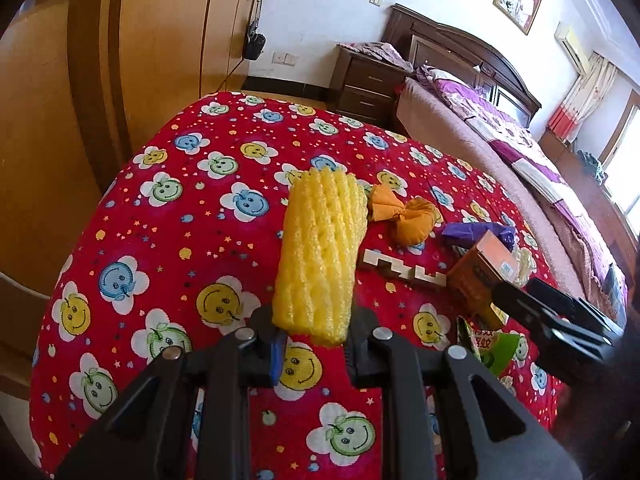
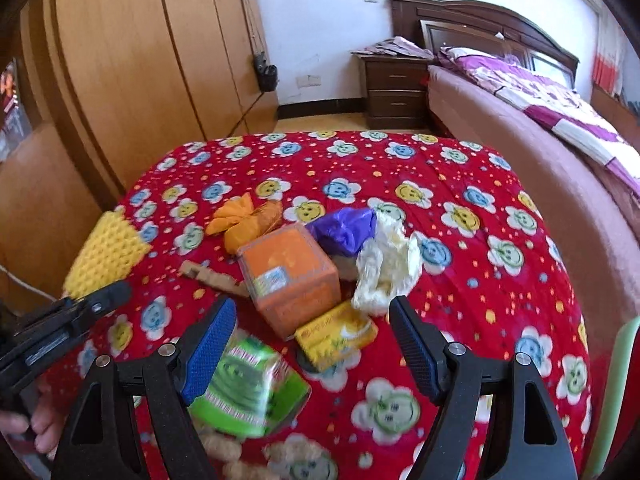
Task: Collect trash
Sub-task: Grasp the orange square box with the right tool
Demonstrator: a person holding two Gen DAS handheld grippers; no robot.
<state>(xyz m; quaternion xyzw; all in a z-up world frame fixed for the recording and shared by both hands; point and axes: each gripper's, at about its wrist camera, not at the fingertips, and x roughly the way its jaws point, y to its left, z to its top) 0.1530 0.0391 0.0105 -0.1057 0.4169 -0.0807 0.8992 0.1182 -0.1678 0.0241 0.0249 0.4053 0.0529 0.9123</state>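
On the left, our left gripper (image 1: 310,330) is clamped on the yellow foam net (image 1: 320,252), lifted clear of the red-clothed counter (image 1: 168,216); we should keep that squeeze firm, since foam probably slips easily. Moving right, our right gripper (image 2: 312,344) stands wide and empty over the litter: green packet (image 2: 248,388), orange box (image 2: 290,276), yellow wrapper (image 2: 336,334). We judge the green packet nearest; straddle it squarely before closing.

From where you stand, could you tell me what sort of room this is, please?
Most likely a home bedroom: a made bed with a dark wooden headboard, a matching nightstand, and a tall wooden wardrobe.
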